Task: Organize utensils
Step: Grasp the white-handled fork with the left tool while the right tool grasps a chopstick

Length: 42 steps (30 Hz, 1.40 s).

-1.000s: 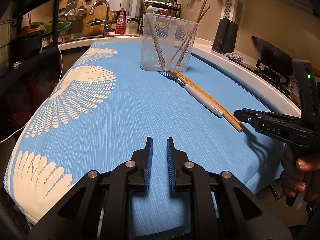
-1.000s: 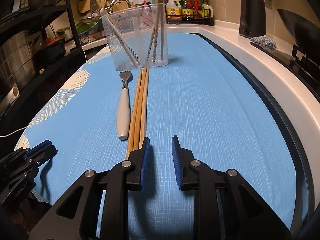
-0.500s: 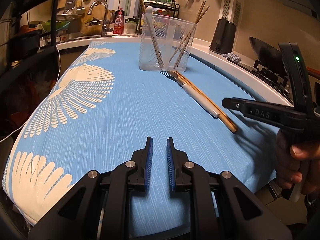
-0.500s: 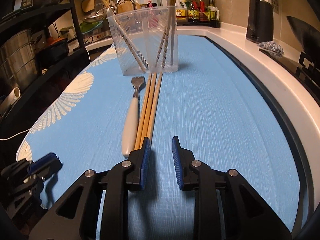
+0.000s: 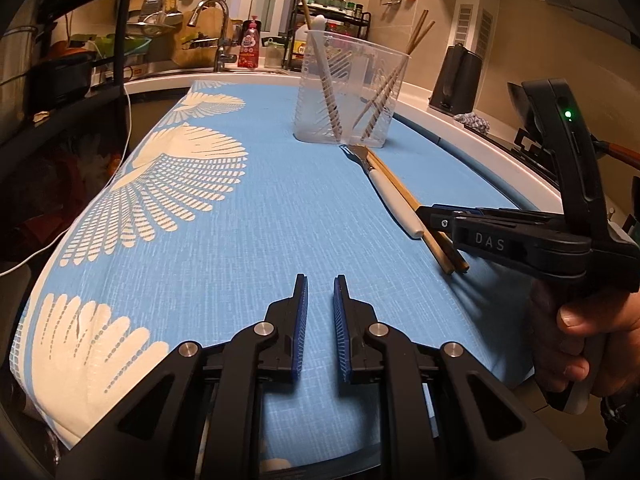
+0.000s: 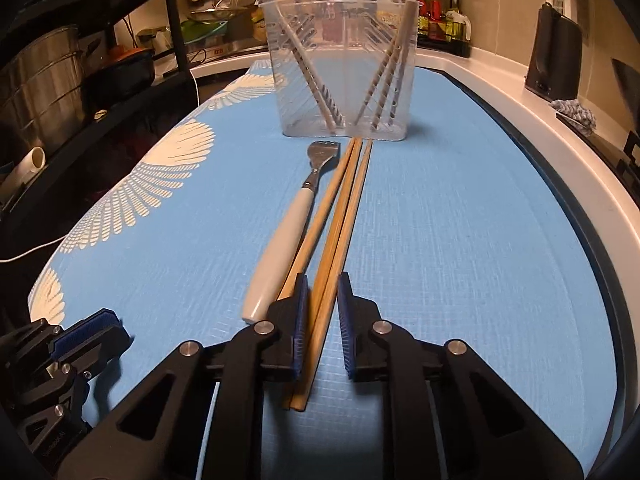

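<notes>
R gripper [image 6: 322, 320] is low over the tabletop [image 6: 460, 240] w/ two chopsticks [image 6: 340, 216] between its blue pads; jaws have just been closing, a gap shows on the right side, so not pinching yet. A third chopstick [image 6: 320, 216] lies under the left finger. White-handled fork [image 6: 282, 240] lies just beside them, tines toward the clear holder [image 6: 340, 64], which has more utensils leaning inside. L gripper [image 5: 321, 312] hovers over bare cloth, jaws narrowly apart, nothing between.
</notes>
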{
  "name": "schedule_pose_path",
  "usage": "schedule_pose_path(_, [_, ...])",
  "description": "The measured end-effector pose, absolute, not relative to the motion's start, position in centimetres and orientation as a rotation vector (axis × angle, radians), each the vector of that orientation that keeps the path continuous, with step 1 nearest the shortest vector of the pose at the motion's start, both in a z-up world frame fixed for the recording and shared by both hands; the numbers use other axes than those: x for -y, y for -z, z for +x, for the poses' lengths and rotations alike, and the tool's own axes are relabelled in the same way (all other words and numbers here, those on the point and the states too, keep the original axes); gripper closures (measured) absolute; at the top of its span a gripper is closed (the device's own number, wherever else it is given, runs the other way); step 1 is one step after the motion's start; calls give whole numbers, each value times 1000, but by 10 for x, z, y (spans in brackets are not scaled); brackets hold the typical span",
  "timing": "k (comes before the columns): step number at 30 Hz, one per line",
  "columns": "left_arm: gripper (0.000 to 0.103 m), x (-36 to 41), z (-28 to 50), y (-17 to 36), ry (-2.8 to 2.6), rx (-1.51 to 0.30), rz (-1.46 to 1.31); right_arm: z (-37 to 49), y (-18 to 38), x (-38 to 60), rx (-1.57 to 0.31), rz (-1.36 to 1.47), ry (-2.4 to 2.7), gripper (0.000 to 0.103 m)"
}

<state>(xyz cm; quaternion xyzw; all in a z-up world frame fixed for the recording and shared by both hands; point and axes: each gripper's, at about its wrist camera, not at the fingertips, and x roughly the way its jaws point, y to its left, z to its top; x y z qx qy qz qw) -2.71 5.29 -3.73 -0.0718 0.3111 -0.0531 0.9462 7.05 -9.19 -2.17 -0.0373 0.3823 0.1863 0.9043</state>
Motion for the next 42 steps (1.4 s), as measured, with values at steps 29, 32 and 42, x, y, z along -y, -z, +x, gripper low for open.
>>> schedule_pose_path(29, [88,-15,45,1,181,-665,-176,55,26,153,-784,26,-318,90])
schedule_pose_path(32, [88,-10,63,11,172,-734,-214,53,27,156,-777,20,-316,90])
schedule_pose_path(42, [86,6,75,26,137,-806,-189,46,26,154,-756,-34,-325,91])
